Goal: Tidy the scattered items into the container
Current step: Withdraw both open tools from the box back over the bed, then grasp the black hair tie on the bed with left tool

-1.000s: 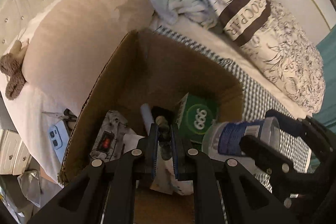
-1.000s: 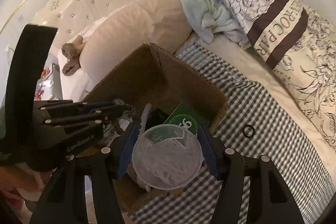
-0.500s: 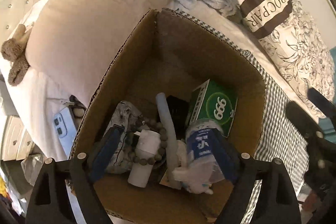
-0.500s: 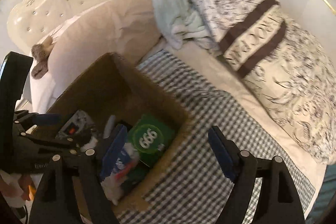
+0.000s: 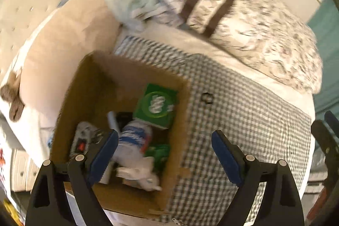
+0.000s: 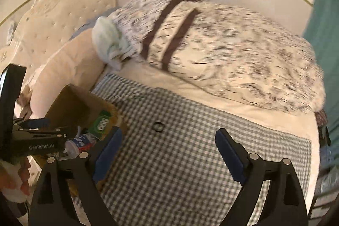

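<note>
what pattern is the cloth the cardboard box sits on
A small gingham check, dark grey and white, on the cloth under the cardboard box. It shows best in the right wrist view.

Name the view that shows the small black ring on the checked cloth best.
The right wrist view: the black ring lies near centre, ahead of the open jaws. The left wrist view shows it blurrier, beside the cardboard box.
</note>
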Tool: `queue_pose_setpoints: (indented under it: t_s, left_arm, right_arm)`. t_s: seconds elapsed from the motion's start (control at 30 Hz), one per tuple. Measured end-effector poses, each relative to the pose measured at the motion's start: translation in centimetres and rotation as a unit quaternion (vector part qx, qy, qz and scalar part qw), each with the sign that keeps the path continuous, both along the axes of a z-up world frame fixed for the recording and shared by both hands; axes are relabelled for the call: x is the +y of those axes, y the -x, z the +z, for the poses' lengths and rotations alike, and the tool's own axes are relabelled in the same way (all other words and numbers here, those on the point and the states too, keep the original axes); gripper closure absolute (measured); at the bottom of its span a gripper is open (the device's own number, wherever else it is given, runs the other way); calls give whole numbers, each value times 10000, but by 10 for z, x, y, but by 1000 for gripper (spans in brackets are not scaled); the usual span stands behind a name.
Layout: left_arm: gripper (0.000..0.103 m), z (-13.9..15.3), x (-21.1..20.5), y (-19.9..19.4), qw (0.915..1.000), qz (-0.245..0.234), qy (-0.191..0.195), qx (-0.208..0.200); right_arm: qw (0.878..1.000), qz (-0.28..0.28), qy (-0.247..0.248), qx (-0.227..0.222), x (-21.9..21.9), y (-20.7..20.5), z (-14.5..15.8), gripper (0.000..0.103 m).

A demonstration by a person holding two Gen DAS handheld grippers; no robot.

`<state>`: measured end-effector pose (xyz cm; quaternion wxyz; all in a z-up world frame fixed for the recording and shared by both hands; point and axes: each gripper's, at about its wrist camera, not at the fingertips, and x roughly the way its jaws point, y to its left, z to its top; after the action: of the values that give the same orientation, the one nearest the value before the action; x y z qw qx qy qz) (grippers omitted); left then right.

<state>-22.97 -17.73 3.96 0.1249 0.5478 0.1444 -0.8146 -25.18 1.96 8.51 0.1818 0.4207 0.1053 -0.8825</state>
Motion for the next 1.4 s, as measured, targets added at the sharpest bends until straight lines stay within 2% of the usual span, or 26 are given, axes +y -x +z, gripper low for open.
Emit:
queue_pose_setpoints:
  t_s: [0.2,0.37,0.5,0.73,0.87,1.0,1.4]
  left_arm:
    - [8,18,65,14,9965,-733,324,237]
    - [8,11,97,23,9929,-1085,434,202]
    - [8,-3,115,32,9909,-1248,481,122]
    - [8,-56,133,52,9888,-1328,672,-125]
    - [8,-84,134,64,9906,-1244,541,-180]
    - [8,-112,136,80,9915,-1193,460,-250]
    - [8,-190,124,137,9890,-1018,876,-621]
  right_arm:
    - [9983,-551,104,133,59,-15,14,11]
    - [9957,-892,222,146,96,-23,13,10]
    - [9935,-1112,258,35,114,-18,1,10]
    - [9899,-1319,406,-332,131,-5,-50,10]
    - [9894,-1256,295,-670,130,15,-84,10]
    - [9888,-1251,245,-776,131,32,-104,10]
    - [9775,-1349,409,-1569,132,91,-173,10]
